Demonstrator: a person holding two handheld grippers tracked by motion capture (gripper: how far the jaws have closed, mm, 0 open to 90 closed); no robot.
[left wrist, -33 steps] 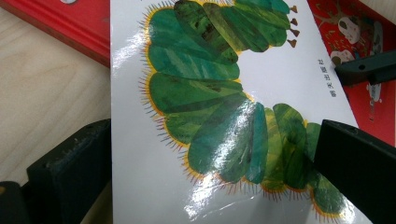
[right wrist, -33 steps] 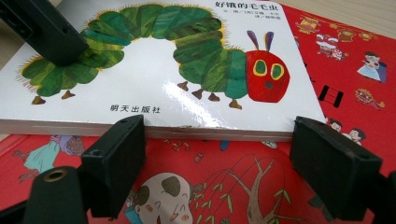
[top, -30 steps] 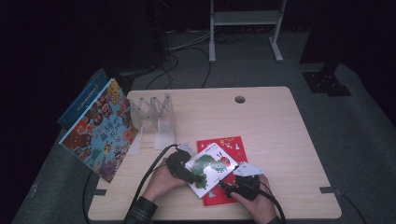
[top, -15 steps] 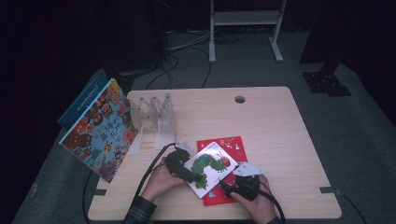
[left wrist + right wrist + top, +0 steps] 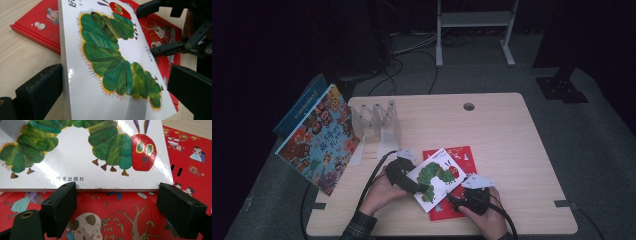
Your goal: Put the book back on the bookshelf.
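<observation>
Shifted slightly since a second ago: caterpillar book (image 5: 438,179), tilted over red book (image 5: 460,156). Right gripper (image 5: 460,201) at 5 o'clock, jaws just opening, apart before caterpillar book's edge. Left gripper (image 5: 412,185) straddling caterpillar book; grip cannot be told. Farther, at 10 o'clock: clear rack (image 5: 377,122), big picture book (image 5: 319,140).

Room dark, lit over the worktop (image 5: 502,130) only. Worktop: pale wood, round cable hole (image 5: 469,106) near far edge. Floor (image 5: 592,145): grey carpet. White metal frame (image 5: 474,30) stands behind, cables (image 5: 412,50) beside it.
</observation>
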